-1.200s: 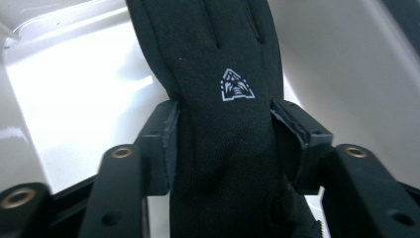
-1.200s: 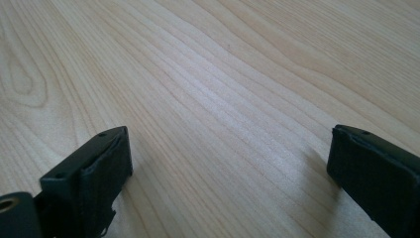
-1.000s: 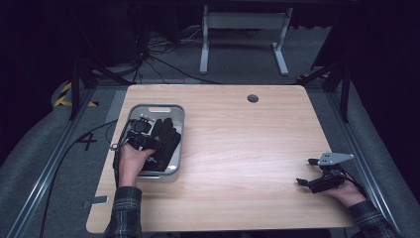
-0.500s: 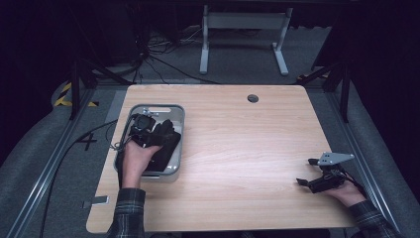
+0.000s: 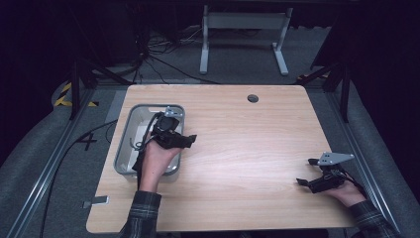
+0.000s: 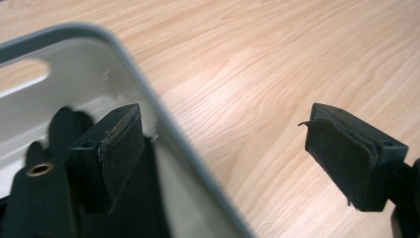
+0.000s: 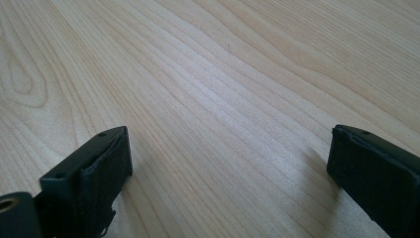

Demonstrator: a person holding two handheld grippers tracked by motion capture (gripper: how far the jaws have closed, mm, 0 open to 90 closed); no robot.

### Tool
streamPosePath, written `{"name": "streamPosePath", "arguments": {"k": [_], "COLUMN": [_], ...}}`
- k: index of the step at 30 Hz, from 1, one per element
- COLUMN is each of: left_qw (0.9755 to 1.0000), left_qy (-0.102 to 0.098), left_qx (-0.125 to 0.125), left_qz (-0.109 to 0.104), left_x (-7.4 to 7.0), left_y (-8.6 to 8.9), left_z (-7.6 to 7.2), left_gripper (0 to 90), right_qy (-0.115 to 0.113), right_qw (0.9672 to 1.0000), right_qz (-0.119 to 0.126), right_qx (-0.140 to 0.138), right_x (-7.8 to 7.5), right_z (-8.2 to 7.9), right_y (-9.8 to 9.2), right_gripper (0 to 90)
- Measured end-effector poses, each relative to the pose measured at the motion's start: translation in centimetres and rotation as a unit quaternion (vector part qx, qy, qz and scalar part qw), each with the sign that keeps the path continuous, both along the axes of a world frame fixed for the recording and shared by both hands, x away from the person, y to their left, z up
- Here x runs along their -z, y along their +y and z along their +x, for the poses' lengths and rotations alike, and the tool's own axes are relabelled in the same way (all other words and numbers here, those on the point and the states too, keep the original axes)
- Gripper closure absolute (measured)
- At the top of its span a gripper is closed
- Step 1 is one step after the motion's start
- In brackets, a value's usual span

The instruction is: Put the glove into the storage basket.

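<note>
We see the right claw (image 5: pixel 308 182) near the front right corner of the surface (image 5: pixel 237 148), well apart from the tray (image 5: pixel 130 130), jaws wide apart with nothing between them. Farther off, the left claw (image 5: pixel 190 140) hangs over the tray's right rim; its jaws have just been opening and stand apart, empty. The tray sits at the surface's left side, a dark object (image 6: pixel 59 124) inside.

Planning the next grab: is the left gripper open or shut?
Open. The left gripper shows both pads wide apart with nothing between them, straddling the tray rim.
</note>
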State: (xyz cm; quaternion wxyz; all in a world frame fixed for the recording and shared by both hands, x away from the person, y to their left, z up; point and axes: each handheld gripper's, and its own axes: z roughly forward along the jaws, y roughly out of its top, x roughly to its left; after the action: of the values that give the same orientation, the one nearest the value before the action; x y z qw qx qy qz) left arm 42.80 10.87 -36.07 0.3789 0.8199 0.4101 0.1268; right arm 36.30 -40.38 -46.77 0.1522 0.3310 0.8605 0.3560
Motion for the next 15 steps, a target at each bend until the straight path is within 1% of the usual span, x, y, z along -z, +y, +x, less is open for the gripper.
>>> {"name": "streamPosePath", "arguments": {"k": [2,3,11,12,15], "left_qw": [1.0000,0.9998,0.9983,0.9981,0.9975], "left_qy": [0.000,0.001,0.002,0.001,0.000], "left_qx": [0.008,0.017,0.058,0.062,0.071], "left_qz": [-0.005,-0.006,-0.001,0.002,0.002], "left_x": [0.1,0.2,1.2,1.3,1.8], "left_y": [-0.7,-1.3,-5.1,-5.3,-6.3], "left_z": [-0.2,-0.4,-1.8,-1.9,-2.4], "left_gripper": [15.9,15.9,15.9,15.8,15.8], "right_qy": [0.000,0.000,0.000,0.000,0.000], "right_qw": [1.0000,1.0000,1.0000,1.0000,1.0000], "right_qz": [0.000,0.000,0.000,-0.001,-0.001], "right_qx": [0.000,0.000,0.000,-0.001,-0.001], "right_x": [0.0,0.0,0.0,0.0,0.0], "right_z": [0.0,0.0,0.0,0.0,0.0], "right_y": [0.0,0.0,0.0,0.0,0.0], "right_gripper": [4.1,4.1,4.1,4.1,4.1]}}
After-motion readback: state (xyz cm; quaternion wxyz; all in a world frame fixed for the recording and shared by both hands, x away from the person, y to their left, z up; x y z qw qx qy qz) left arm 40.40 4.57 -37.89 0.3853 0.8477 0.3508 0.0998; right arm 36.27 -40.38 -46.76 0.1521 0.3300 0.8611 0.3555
